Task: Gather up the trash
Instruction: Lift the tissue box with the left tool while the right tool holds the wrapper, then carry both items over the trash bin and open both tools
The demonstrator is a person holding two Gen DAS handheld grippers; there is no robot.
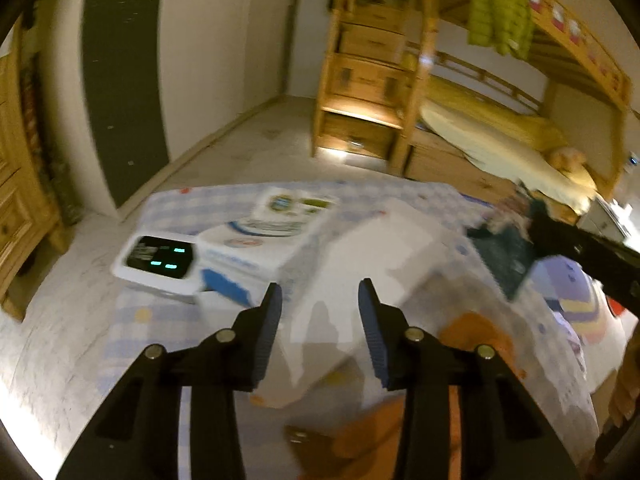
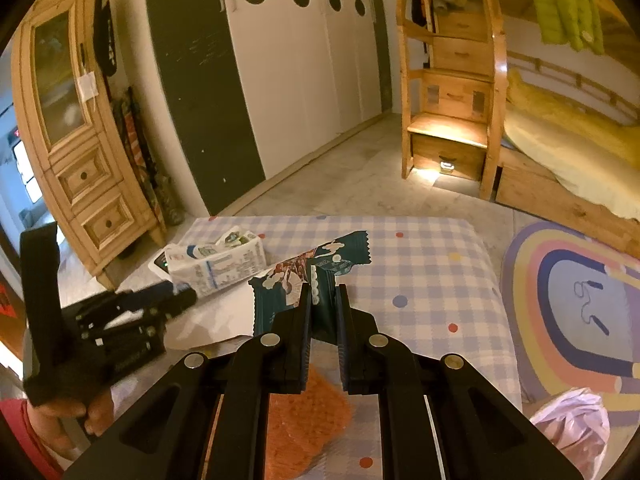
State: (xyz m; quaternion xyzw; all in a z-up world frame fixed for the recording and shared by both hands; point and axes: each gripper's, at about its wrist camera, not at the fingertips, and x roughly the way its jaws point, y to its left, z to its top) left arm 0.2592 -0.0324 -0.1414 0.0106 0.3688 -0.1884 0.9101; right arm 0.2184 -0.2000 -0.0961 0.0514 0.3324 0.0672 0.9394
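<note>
Two views: left wrist first, then right wrist.
Left view, left gripper (image 1: 319,312): jaws apart, nothing clamped.
Left view, target: white paper sheet (image 1: 372,248) lies flat on the checked tablecloth (image 1: 168,320), dead ahead and running in between the open fingers; blurred, so contact probably not made.
Left view, axis: sheet's long side runs away from the jaws, slightly right.
Left view, clutter: tissue pack (image 1: 260,248) and small display device (image 1: 158,260) left of the sheet.
Right view, right gripper (image 2: 325,300): jaws together, clamped on teal snack wrapper (image 2: 316,268), lifted off the cloth, long axis slanting up-right.
Right view, other: orange cloth (image 2: 304,420) under the jaws; plastic bag (image 2: 576,424) on the floor, lower right.
Nearer arm: left, for the paper.
</note>
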